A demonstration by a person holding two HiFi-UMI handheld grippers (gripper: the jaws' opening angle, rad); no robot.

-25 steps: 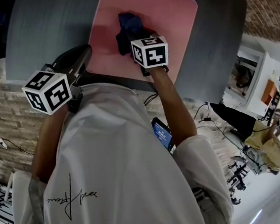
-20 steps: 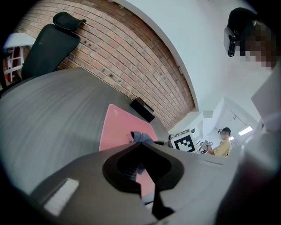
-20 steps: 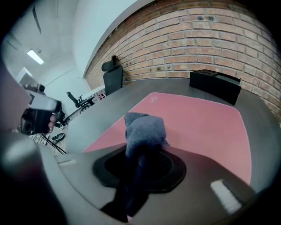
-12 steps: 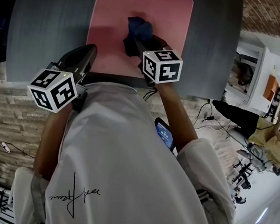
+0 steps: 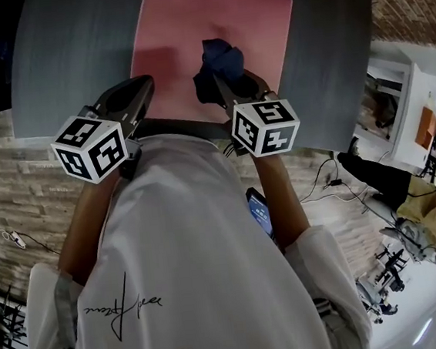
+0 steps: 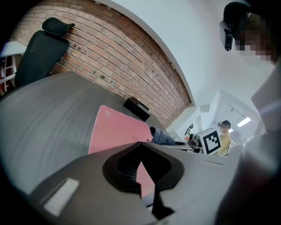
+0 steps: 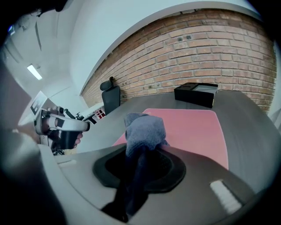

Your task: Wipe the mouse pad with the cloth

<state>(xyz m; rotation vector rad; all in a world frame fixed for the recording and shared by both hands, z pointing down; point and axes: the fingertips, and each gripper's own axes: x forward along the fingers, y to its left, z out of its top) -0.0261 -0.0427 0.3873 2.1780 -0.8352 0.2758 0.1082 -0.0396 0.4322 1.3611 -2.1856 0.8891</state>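
Head view: the cloth (image 5: pixel 218 57), bunched at frame centre on the pink mouse pad (image 5: pixel 171 27), is pinched by the right gripper (image 5: pixel 227 84). The left gripper (image 5: pixel 138 91) is at the pad's lower-left edge, over the grey table (image 5: pixel 65 46). Left gripper view: fingers pressed together, empty. Right gripper view: a black box (image 7: pixel 196 93) stands beyond the pad, upper right.

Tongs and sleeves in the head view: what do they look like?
The left tongs and right tongs are dark grey moulded shells, each carrying a white cube with black square markers. The person wears a white short-sleeved T-shirt with black handwritten script.
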